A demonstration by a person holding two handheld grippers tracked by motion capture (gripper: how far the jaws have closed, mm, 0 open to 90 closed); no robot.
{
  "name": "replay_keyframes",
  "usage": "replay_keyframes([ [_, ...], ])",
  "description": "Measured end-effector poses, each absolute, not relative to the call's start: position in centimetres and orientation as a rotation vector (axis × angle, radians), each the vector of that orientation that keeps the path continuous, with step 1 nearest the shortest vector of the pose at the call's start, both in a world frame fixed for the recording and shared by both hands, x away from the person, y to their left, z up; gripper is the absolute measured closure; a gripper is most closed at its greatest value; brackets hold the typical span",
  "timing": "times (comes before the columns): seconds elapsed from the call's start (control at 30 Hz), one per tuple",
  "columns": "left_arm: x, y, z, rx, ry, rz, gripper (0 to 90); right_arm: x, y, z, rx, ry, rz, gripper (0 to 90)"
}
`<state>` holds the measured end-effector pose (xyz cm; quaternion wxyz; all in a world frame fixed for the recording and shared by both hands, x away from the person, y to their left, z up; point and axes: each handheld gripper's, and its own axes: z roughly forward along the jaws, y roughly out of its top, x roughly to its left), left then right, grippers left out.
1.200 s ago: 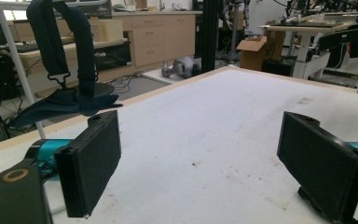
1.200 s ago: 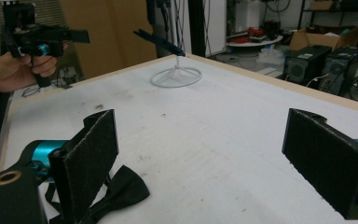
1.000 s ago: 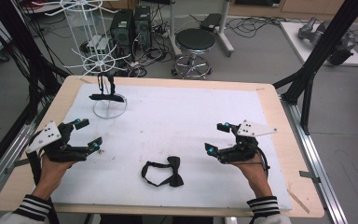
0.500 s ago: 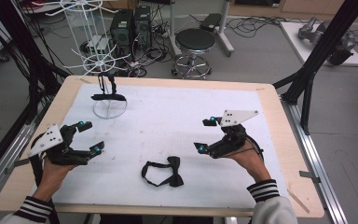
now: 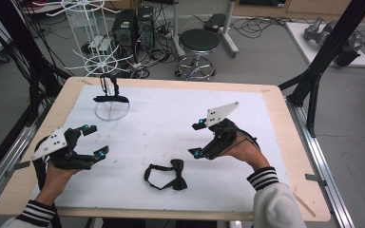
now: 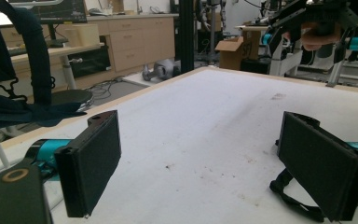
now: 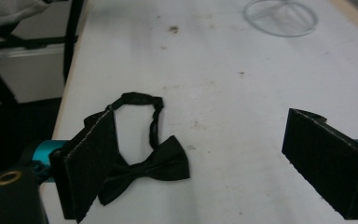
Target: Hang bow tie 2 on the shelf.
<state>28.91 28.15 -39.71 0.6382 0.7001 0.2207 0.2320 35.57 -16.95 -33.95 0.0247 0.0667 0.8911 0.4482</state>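
Observation:
A black bow tie (image 5: 166, 175) with its looped strap lies flat on the white table cover near the front middle. In the right gripper view the bow tie (image 7: 154, 163) sits just beyond the left jaw. My right gripper (image 5: 198, 138) hovers open to the right of it, tilted toward it, and the right gripper (image 7: 205, 163) holds nothing. My left gripper (image 5: 97, 140) is open at the front left, empty, well left of the tie; in its own view the left gripper (image 6: 209, 172) has the tie's strap (image 6: 293, 200) behind its right jaw. A second dark bow tie (image 5: 110, 97) hangs on a white wire rack (image 5: 100, 57).
The rack's ring base (image 5: 112, 110) stands at the back left of the table cover (image 5: 171, 114). Wooden table edges (image 5: 285, 123) frame the cover. Beyond the table are a stool (image 5: 198, 42), computer towers (image 5: 134, 26) and black frame posts (image 5: 323, 61).
My right gripper has moved left and forward over the table and tipped down toward the bow tie. The left gripper has barely shifted. Both stay open.

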Motion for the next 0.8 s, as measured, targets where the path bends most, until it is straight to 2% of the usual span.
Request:
replay_keyframes([
  [0.8, 28.6, 28.1, -39.8, 1.624, 0.509, 0.531, 14.0, 37.9, -13.5, -36.2, 0.006, 3.013, 1.140, 10.8],
])
